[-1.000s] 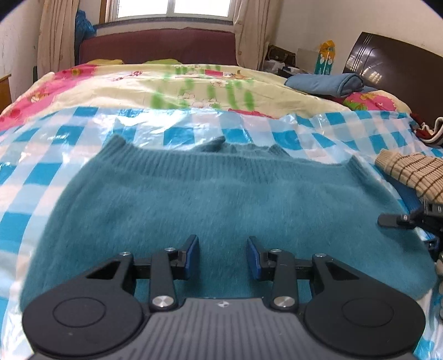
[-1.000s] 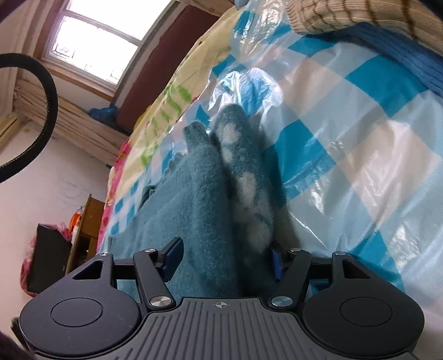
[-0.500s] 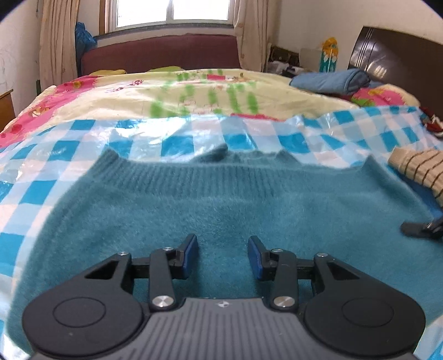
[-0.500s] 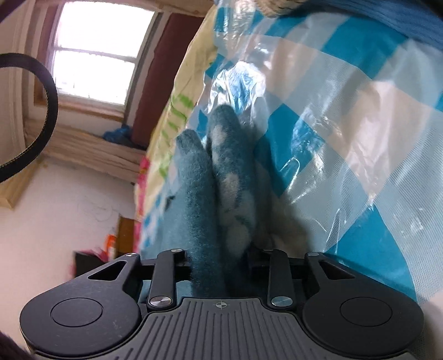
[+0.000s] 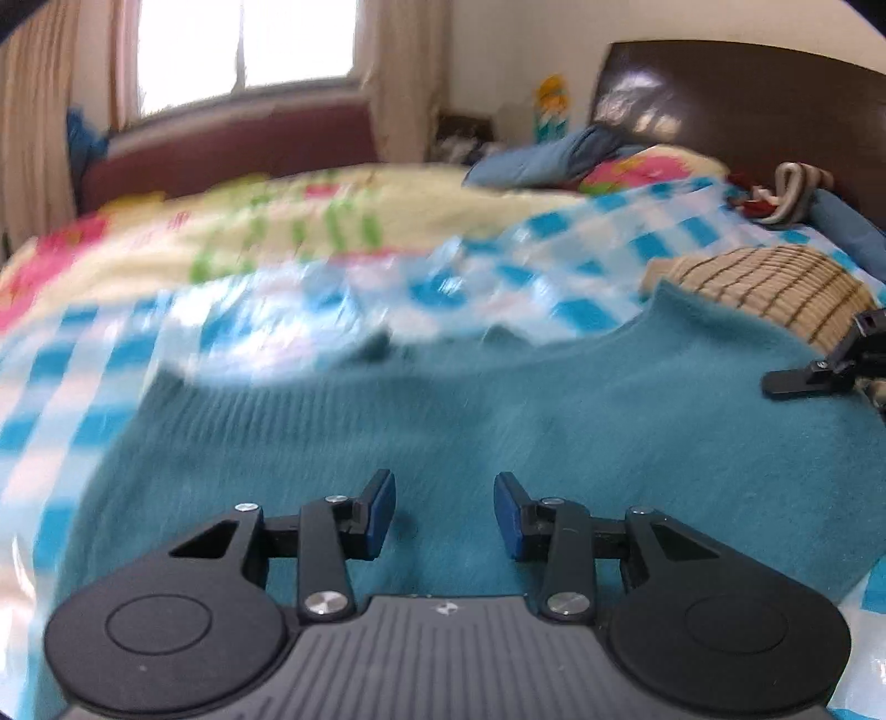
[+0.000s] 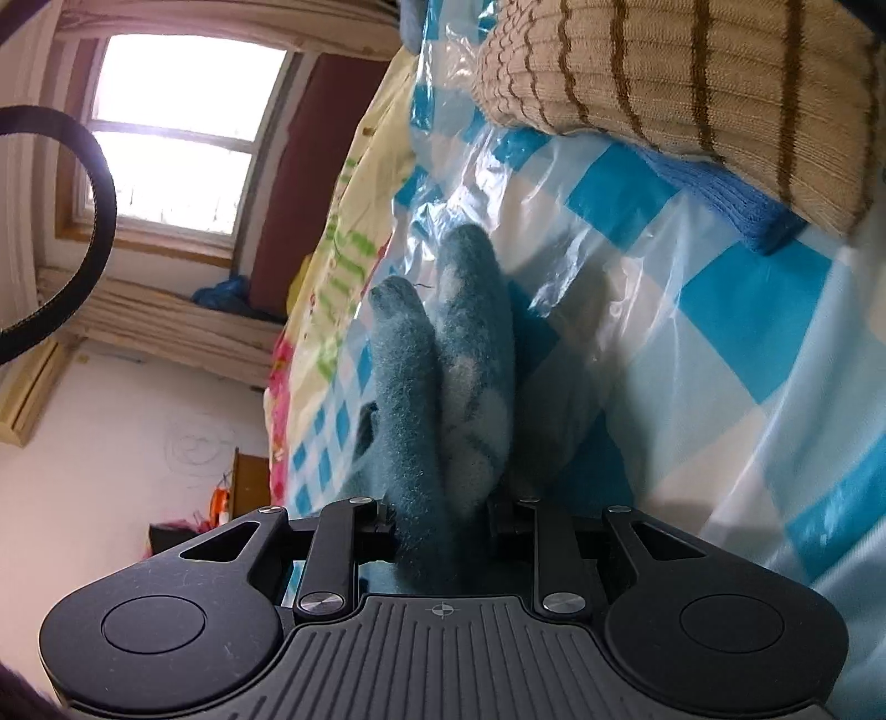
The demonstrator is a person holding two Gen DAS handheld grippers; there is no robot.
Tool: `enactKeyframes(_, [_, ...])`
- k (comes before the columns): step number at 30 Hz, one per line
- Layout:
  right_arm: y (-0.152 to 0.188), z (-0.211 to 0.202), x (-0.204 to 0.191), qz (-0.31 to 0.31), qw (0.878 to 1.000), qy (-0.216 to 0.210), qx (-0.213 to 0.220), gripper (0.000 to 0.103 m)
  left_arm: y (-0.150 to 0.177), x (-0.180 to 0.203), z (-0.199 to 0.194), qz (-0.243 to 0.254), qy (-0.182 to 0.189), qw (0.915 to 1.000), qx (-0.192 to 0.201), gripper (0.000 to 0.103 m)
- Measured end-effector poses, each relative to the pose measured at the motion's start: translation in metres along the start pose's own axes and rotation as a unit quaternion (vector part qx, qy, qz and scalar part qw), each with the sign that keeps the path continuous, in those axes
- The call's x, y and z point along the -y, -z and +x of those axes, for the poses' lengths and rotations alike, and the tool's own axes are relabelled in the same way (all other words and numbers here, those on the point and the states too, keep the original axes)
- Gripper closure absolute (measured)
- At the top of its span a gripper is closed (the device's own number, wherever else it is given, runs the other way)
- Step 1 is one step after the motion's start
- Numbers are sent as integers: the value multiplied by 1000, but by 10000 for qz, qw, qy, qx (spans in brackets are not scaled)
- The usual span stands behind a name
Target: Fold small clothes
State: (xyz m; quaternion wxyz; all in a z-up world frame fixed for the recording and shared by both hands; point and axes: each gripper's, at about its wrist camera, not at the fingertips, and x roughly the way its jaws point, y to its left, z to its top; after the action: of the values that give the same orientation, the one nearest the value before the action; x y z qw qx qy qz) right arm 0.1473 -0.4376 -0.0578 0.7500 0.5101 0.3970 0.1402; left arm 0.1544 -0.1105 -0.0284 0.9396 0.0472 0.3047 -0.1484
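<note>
A fuzzy teal sweater (image 5: 443,410) lies spread on a blue-and-white checked plastic sheet (image 5: 498,271) over the bed. My left gripper (image 5: 444,512) is open and empty, low over the sweater's near part. My right gripper (image 6: 443,520) is shut on a bunched edge of the teal sweater (image 6: 437,399), which stands up between its fingers. The right gripper also shows at the right edge of the left wrist view (image 5: 819,371), at the sweater's right side.
A beige knit garment with brown stripes (image 5: 775,288) lies right of the sweater, on a blue knit piece (image 6: 720,188). A folded blue cloth (image 5: 554,160) and a dark headboard (image 5: 747,111) are at the back right. A window (image 5: 243,50) is beyond the bed.
The right gripper closed on the sweater's edge and keeps hold of it, lifting it. The left gripper stayed open and swung to the right over the sweater.
</note>
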Motion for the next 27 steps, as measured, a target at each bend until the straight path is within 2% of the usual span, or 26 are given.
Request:
enactKeyframes(2, [3, -2, -10, -39, 10000, 7, 46, 78, 7, 6, 13, 270, -84, 9995, -114, 61])
enactKeyframes(3, [5, -2, -18, -54, 10000, -19, 61, 78, 14, 5, 22, 205, -59, 9995, -234, 61])
enactKeyframes(5, [7, 0, -31, -50, 9999, -103, 19, 78, 27, 5, 25, 65, -80, 9999, -64, 61])
enactKeyframes(7, [12, 4, -51, -244, 9997, 64, 63, 78, 30, 9, 23, 81, -146, 9999, 19, 62])
enactKeyframes(14, [30, 30, -120, -743, 9966, 350, 40, 77, 37, -3, 19, -256, 86, 9995, 174, 62])
enactKeyframes(17, [40, 46, -145, -1002, 9936, 522, 31, 77, 34, -15, 6, -432, 294, 9986, 123, 62])
enactKeyframes(19, [45, 51, -155, -1093, 9922, 598, 44, 77, 32, -32, -9, -622, 365, 9973, 127, 62])
enactKeyframes(21, [48, 59, -163, -1183, 9905, 703, 42, 77, 36, -43, -17, -650, 256, 9976, 32, 62])
enactKeyframes(23, [53, 67, -169, -1232, 9893, 782, 32, 77, 46, -54, -14, -780, 277, 9964, -201, 62])
enactKeyframes(27, [70, 82, -180, -1307, 9872, 913, -41, 77, 51, -53, -8, -892, 320, 9952, -240, 61])
